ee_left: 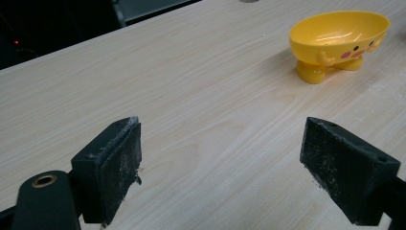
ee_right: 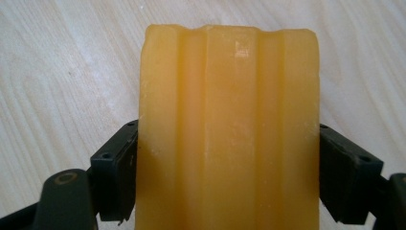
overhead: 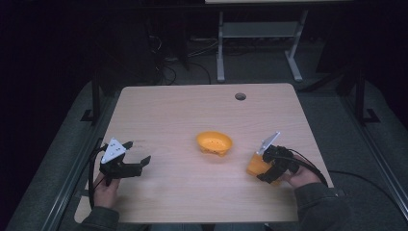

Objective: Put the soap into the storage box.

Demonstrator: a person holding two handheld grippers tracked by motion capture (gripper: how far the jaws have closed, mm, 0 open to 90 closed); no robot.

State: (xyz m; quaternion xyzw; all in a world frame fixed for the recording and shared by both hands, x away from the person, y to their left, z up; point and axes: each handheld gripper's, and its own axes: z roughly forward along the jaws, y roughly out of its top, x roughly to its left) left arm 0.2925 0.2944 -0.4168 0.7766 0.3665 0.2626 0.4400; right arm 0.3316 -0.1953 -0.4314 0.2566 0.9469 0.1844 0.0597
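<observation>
Looks like lab or test room: pale wood desk with cable hole, dark unlit surroundings, loose cables on grey floor, white metal desk frame behind.

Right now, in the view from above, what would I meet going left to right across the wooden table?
Left black two-jaw gripper, open over bare wood → yellow footed plastic dish at the middle → translucent orange-yellow block → right black gripper, whose jaws close on that block's sides.

Wooden table bears yellow footed dish.
</observation>
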